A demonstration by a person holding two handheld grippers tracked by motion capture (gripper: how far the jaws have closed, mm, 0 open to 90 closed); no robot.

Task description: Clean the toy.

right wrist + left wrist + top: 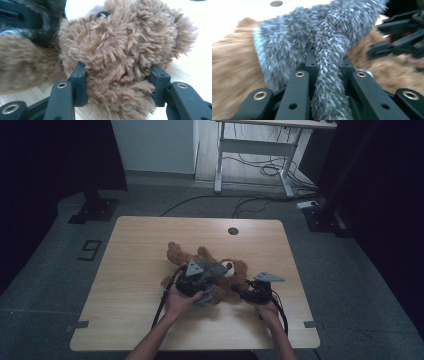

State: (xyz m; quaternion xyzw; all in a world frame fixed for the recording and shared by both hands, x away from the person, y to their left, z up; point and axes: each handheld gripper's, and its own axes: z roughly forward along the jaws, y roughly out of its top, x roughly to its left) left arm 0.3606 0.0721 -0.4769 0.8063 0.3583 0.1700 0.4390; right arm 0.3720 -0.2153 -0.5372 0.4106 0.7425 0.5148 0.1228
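A brown teddy bear (176, 252) lies on the wooden table (135, 245), with its head (240, 268) to the right. A grey fuzzy cloth (216, 269) lies across its body. My left gripper (205, 285) is shut on a bunched fold of this grey cloth (312, 37), which runs up between the jaws of the left gripper (328, 62). Brown fur (232, 65) lies under the cloth. My right gripper (240, 291) comes in from the right. In its own view the right gripper (120, 77) has both pads pressed into the sides of the bear's head (125, 42).
A round cable hole (233, 230) sits near the table's far edge. Behind the table stands a white desk frame (260, 150) with cables on the floor. Bare wood lies left of the bear and along the near edge (125, 330).
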